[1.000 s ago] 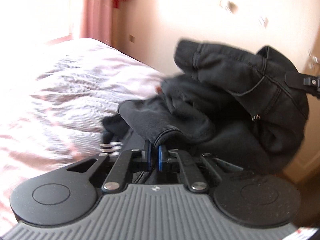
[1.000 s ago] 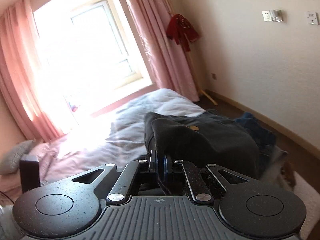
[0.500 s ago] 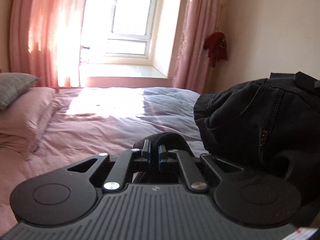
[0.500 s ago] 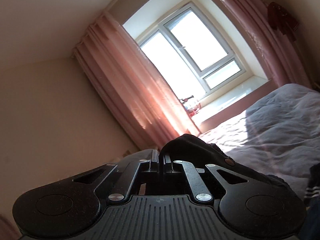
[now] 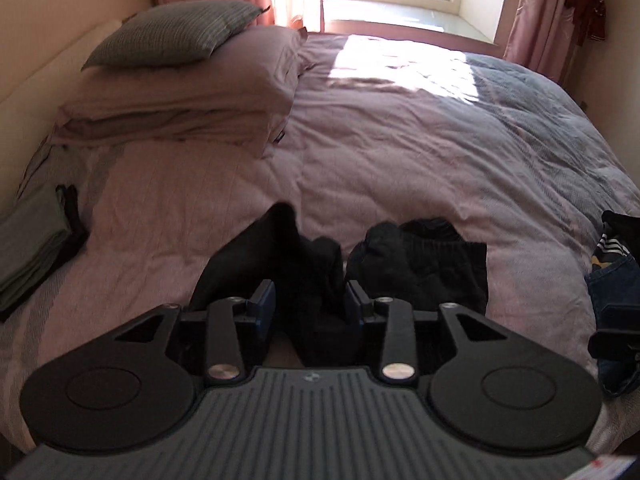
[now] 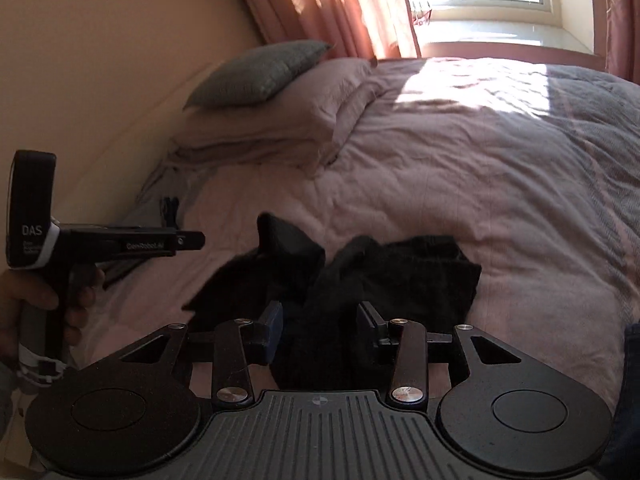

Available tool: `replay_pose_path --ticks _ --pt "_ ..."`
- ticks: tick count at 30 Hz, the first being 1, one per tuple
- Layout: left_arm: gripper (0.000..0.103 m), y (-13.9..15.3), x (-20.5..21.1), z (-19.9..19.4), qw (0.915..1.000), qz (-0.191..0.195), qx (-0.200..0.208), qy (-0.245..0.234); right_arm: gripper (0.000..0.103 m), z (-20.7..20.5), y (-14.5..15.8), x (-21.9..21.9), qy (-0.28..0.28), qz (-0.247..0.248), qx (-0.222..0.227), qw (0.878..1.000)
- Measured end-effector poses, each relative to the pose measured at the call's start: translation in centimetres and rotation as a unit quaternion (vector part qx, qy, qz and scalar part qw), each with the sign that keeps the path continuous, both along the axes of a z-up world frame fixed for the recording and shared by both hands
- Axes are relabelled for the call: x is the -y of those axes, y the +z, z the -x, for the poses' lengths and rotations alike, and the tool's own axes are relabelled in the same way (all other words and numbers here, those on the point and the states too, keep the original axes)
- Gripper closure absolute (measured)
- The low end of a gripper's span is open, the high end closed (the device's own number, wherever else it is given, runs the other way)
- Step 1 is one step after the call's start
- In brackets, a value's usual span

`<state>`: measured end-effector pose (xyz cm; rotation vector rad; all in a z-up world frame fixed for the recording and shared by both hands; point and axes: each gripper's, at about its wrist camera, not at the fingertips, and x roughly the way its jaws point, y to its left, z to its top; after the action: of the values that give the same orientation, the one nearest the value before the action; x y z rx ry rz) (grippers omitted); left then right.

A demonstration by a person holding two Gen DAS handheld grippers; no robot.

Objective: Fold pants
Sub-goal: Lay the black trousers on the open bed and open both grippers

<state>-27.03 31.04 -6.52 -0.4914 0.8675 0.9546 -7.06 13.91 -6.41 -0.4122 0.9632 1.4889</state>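
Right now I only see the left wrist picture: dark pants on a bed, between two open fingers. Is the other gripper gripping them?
Observer: No. The right gripper is open too; the pants lie crumpled on the bed, loose between its fingers.
Operator: Who is holding these things?
Observer: A person. The right wrist view shows a hand wrapped round the handle of the left gripper.
Operator: Any writing on it?
Observer: Yes, "DAS" is printed on its rear block.
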Motion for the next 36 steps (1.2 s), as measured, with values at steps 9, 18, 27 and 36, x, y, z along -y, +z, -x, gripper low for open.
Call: replay_pose_path --ticks 9,18,27,36 --pt "0.062 -0.8 4.9 4.3 0.9979 0.049 0.015 0.041 0.065 3.2 -1.4 1.5 0.027 0.053 0.027 0.998" --pt "0.059 -0.2 10.1 3.6 0.9968 0.048 0.008 0.064 0.065 3.2 -1.0 4.4 0.054 0.053 0.035 0.996" --pt "0.057 0.3 15.8 1.8 0.9967 0.04 0.006 0.071 0.065 1.3 -1.4 8.5 0.056 0.052 0.026 0.997" --pt "0.052 0.6 18.7 1.1 0.9964 0.034 0.002 0.077 0.065 0.3 -1.5 10.4 0.06 0.047 0.029 0.997"
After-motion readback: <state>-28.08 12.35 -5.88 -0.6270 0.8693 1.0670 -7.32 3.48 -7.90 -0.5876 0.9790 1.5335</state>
